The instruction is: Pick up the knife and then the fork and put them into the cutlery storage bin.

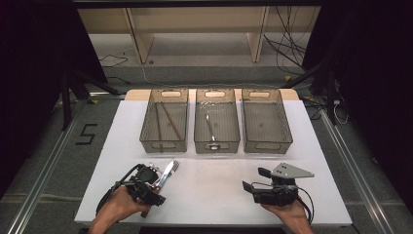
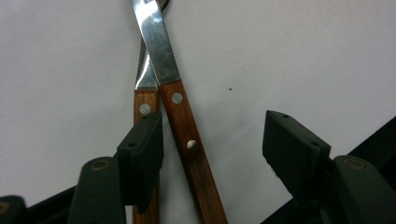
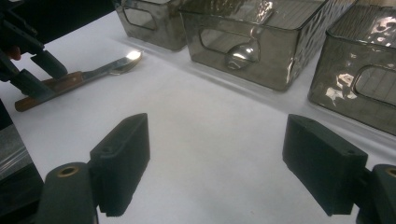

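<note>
Two steel utensils with riveted wooden handles (image 2: 184,126) lie crossed on the white table, near its front left (image 1: 168,171). My left gripper (image 2: 215,130) hovers over their handles with its jaws apart. One handle lies in the gap, touching neither pad; the other handle (image 2: 145,100) runs under the left jaw. In the high view the left gripper (image 1: 155,181) sits at the handle ends. My right gripper (image 1: 254,179) rests at the front right, open with nothing between its jaws (image 3: 217,135). It looks across at the utensils (image 3: 93,72).
Three smoky clear bins stand in a row at the back. The left bin (image 1: 164,141) holds thin brown sticks (image 1: 165,119). The middle bin (image 1: 216,144) holds a spoon (image 1: 209,124), and the right bin (image 1: 267,144) shows nothing inside. Bare white table lies between the grippers.
</note>
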Demonstrator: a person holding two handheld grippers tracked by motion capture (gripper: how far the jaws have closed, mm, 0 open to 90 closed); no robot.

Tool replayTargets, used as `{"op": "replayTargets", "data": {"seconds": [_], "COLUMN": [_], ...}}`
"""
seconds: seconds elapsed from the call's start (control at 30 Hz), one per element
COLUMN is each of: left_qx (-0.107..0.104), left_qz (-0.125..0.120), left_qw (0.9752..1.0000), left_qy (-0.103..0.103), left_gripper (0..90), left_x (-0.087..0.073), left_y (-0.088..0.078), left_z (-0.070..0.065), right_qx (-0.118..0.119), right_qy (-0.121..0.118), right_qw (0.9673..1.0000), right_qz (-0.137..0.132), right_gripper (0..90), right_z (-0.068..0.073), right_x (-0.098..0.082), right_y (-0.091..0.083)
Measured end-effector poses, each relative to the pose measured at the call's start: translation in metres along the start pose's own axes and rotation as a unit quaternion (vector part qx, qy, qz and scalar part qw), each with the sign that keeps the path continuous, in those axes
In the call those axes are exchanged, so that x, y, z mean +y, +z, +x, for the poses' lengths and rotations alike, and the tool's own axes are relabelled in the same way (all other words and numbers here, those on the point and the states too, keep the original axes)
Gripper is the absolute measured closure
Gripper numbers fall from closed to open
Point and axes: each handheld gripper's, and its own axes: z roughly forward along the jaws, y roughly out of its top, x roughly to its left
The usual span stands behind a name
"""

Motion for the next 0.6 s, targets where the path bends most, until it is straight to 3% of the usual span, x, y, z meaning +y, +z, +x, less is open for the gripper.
{"op": "replayTargets", "data": {"seconds": [0.27, 0.6], "left_qx": [0.004, 0.017], "left_qz": [0.013, 0.031], "left_qw": [0.9999, 0.9994], "left_qy": [-0.006, -0.005], "left_gripper": [33.3, 36.4], "left_x": [0.0, -0.002], "left_y": [0.006, 0.015], "left_z": [-0.003, -0.006], "right_qx": [0.001, 0.002], "right_qy": [-0.002, -0.002], "right_qw": [1.0, 1.0], "right_qz": [-0.003, -0.003], "right_gripper": [23.7, 23.7], "right_z": [0.001, 0.001], "right_x": [0.0, 0.0], "right_y": [-0.001, -0.001]}}
